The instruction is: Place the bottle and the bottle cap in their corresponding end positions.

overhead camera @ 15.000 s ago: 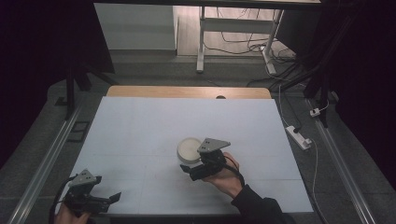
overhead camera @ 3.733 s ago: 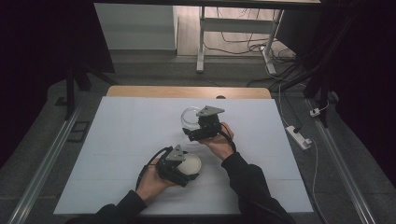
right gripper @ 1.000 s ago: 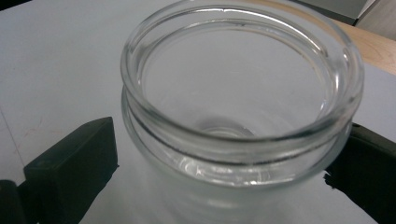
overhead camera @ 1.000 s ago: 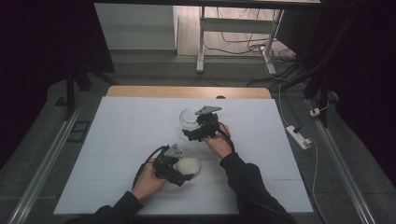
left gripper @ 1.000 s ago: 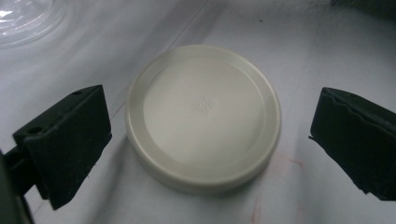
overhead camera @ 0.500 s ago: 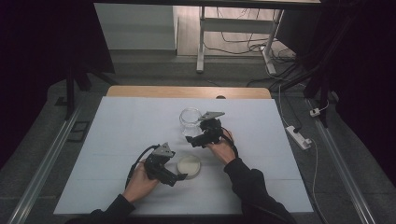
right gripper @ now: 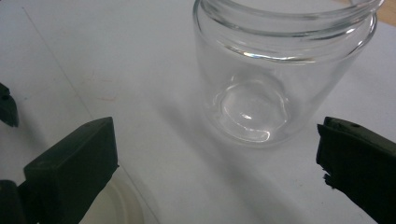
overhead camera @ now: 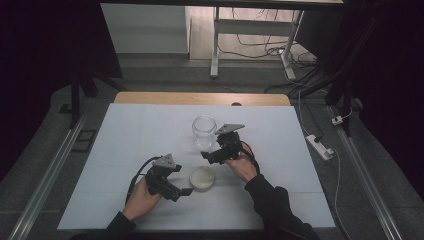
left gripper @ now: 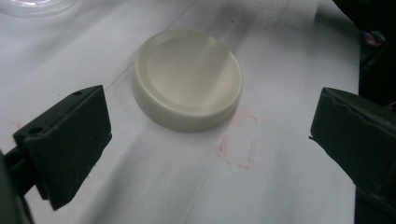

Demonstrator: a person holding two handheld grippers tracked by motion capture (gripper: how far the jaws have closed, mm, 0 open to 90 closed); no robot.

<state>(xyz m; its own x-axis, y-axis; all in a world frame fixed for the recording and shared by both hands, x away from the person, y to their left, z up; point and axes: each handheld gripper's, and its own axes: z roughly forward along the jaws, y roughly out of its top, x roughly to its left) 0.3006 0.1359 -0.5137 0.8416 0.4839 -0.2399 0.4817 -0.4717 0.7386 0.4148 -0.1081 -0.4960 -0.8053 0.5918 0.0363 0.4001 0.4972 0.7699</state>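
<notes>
Two sets of tongs stand apart and empty: the left tongs (overhead camera: 186,191) beside the cream lid (overhead camera: 202,178) lying flat on the counter (overhead camera: 125,135), the right tongs (overhead camera: 206,155) before the open glass jar (overhead camera: 204,131), so straddle squarely before closing.

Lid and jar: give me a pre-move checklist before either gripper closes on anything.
1. Lid lies flat on the table, free of both grippers: ok.
2. Left gripper open, jaws wider than the lid: ok.
3. Jar upright, mouth open: ok.
4. Right gripper open, jar ahead between its jaws, untouched: ok.
5. Jar empty: ok, clear glass with nothing in it.
6. Lid thread fits the jar: cannot tell.
</notes>
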